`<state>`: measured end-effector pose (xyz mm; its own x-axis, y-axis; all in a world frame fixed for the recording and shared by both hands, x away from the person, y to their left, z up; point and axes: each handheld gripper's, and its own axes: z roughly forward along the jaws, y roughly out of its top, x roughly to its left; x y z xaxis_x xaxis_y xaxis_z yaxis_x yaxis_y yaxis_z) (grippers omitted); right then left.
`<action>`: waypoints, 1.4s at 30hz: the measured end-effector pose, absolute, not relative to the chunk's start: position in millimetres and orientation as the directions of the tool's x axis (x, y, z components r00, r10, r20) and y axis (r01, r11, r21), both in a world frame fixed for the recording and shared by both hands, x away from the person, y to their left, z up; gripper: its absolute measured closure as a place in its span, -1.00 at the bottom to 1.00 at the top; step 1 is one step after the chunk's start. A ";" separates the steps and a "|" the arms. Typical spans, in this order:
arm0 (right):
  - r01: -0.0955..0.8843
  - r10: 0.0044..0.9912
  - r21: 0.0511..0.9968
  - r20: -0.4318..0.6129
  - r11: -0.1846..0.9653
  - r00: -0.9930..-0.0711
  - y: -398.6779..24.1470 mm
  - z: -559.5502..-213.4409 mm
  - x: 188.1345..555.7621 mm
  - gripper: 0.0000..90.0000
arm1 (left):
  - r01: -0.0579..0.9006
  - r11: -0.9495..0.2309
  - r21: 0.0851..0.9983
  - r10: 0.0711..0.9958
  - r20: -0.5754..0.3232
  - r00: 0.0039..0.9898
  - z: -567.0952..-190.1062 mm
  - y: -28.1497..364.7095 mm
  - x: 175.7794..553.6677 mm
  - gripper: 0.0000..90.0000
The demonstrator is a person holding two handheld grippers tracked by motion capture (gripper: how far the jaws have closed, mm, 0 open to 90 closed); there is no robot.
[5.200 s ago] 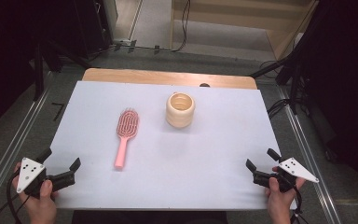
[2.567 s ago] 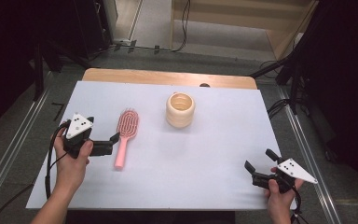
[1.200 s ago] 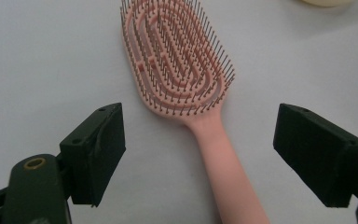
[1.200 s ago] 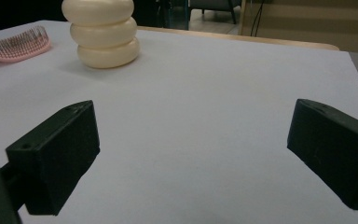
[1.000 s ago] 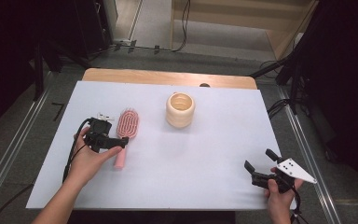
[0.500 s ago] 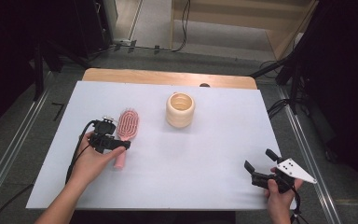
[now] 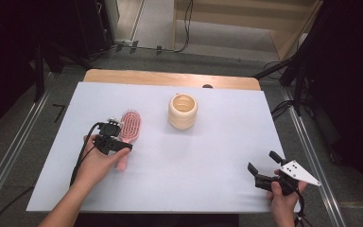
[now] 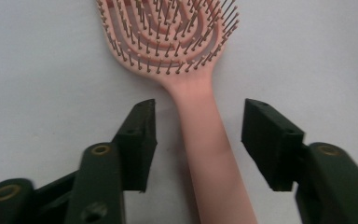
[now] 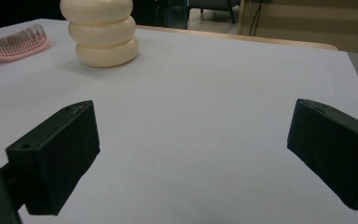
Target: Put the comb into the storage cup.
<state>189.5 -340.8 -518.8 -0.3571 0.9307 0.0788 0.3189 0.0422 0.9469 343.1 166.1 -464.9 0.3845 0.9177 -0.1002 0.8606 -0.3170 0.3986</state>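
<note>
Lettering or brand marks cannot be made out on any item. Pink hairbrush (image 7: 128, 131) lies bristles-up at nine o'clock on the pale blue mat (image 7: 217, 156), handle toward the person. Left gripper (image 8: 198, 128) straddles that handle; its jaws have just been closing, a gap remaining on each side, not yet clamping. Cream ribbed cup (image 7: 183, 110) stands at twelve o'clock, well apart from the brush. Right gripper (image 7: 263, 169) rests at five o'clock near the mat's front edge, jaws wide apart, with bare mat ahead of it
</note>
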 end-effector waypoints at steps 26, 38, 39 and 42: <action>0.320 0.932 0.947 0.078 0.042 -0.353 -340.3 -518.9 190.0 -0.98 | 0.863 -0.293 0.413 0.945 -0.015 0.328 -476.2 152.0 346.3 0.45; 0.318 0.932 0.947 0.080 0.039 -0.352 -340.6 -519.0 190.1 -0.98 | 0.862 -0.299 0.410 0.935 -0.055 0.350 -475.0 160.4 349.3 0.56; 0.319 0.932 0.947 0.079 0.040 -0.353 -340.7 -519.0 190.1 -0.98 | 0.860 -0.303 0.411 0.933 -0.058 0.356 -474.8 161.1 349.4 0.56; 0.320 0.933 0.947 0.080 0.040 -0.351 -340.5 -519.1 190.2 -0.98 | 0.843 -0.313 0.437 0.931 -0.034 0.364 -473.8 160.7 347.9 0.57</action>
<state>190.2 -340.5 -519.1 -0.3509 0.9330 0.0795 0.3197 0.0395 0.9467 347.9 160.7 -473.8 0.3636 0.9310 -0.0337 0.8429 -0.3134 0.4373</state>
